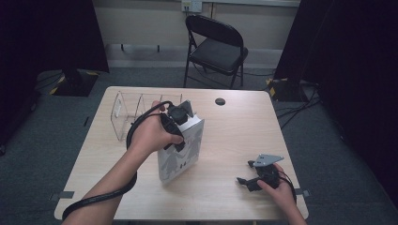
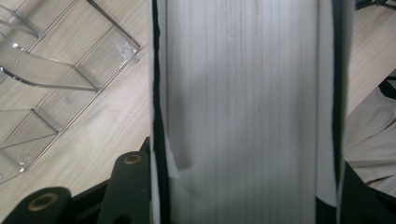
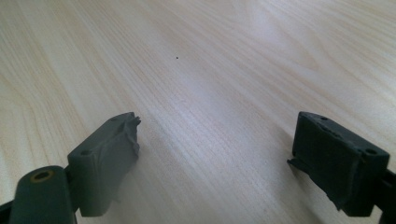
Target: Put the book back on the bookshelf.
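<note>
A thick white book [image 1: 182, 152] with a grey tree pattern on its cover stands upright near the middle of the table [image 1: 244, 131], a little tilted. My left gripper [image 1: 176, 131] comes down on its top edge and is shut on it. In the left gripper view the book's page edges [image 2: 243, 93] run between the two black jaws of that gripper [image 2: 243, 200]. My right gripper [image 1: 245, 172] rests low over the table near the front right, open, and the right gripper view has bare wood between its fingertips [image 3: 215, 158].
A clear acrylic rack [image 1: 133, 110] with dividers stands at the back left of the table, just behind the book; its partitions [image 2: 56, 84] lie left of the book. A small black round cap [image 1: 220, 101] sits near the far edge. A folding chair [image 1: 216, 47] stands beyond.
</note>
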